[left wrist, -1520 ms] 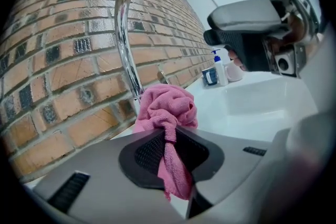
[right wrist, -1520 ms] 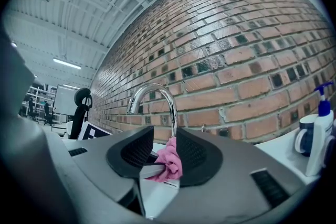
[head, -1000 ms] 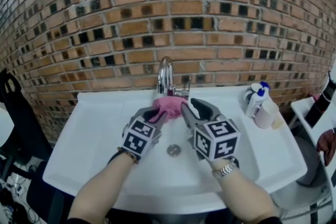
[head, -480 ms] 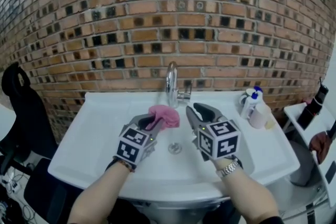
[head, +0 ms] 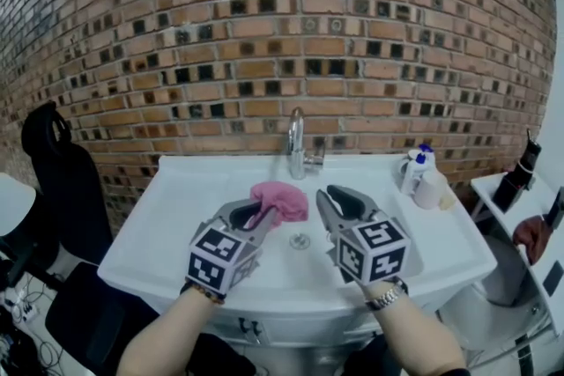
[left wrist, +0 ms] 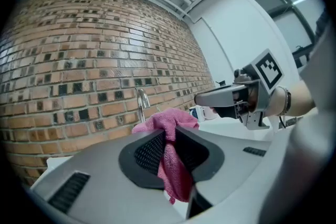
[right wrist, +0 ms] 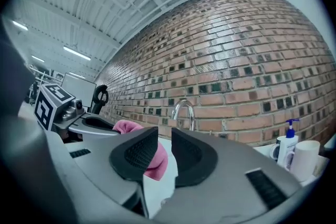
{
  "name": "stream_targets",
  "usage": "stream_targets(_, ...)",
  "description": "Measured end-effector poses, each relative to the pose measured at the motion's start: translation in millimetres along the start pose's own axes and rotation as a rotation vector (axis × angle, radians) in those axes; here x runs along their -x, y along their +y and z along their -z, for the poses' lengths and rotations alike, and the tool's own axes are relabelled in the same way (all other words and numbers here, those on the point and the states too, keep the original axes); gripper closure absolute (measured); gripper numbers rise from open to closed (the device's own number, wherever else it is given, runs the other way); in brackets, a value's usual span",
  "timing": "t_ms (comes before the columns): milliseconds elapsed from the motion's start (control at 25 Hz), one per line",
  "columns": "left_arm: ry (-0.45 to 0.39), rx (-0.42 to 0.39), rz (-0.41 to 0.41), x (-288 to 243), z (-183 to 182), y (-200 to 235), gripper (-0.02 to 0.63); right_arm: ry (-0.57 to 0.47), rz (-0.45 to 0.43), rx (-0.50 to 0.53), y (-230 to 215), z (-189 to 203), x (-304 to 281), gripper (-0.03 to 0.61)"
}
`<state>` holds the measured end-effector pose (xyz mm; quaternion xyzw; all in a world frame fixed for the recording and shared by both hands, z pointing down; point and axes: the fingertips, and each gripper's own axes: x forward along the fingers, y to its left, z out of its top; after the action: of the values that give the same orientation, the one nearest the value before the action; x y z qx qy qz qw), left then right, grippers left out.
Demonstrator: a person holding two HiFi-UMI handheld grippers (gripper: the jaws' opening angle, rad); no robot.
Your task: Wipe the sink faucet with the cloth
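Both tongs have drawn back from the faucet (head: 297, 141) over the past second, and the pink cloth (head: 282, 200), which was pressed against the spout's base, has come away with them; it now hangs above the middle of the white sink (head: 176, 216), clear of the metal.

The left tongs (head: 258, 214) pinch the cloth. In the left gripper view its dark ribbed pads are clamped on a fold of the cloth (left wrist: 173, 165), which bunches up above the left tongs (left wrist: 170, 135) and trails down below them. The faucet (left wrist: 142, 99) stands well behind, against the brick wall (left wrist: 63, 60), and the right tongs (left wrist: 220, 97) reach in from the right of that view.

The right tongs (head: 339, 200), just beside the cloth in the head view and not touching it, have just been closing. The right gripper view shows the right tongs (right wrist: 164, 149) with a narrow gap left between the pads and nothing gripped there; the cloth (right wrist: 126, 126) seen past the left pad belongs to the left tongs (right wrist: 94, 123). The curved faucet (right wrist: 184, 110) rises beyond, apart from both.

A pump bottle (head: 421, 161) and a pale cup (head: 434, 188) stand together at the sink's right rear corner. A black chair (head: 62, 180) sits left of the sink. A watch (head: 383, 299) shows on the right wrist.
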<state>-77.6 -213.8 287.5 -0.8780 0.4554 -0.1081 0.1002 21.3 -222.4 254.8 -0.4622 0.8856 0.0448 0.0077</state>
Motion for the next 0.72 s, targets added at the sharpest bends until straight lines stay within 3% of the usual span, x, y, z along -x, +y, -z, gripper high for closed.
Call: stream_targets(720,-0.089,-0.01,0.005,151,-27,-103,0.554,-0.034,-0.004,0.04,104,-9,140,0.529)
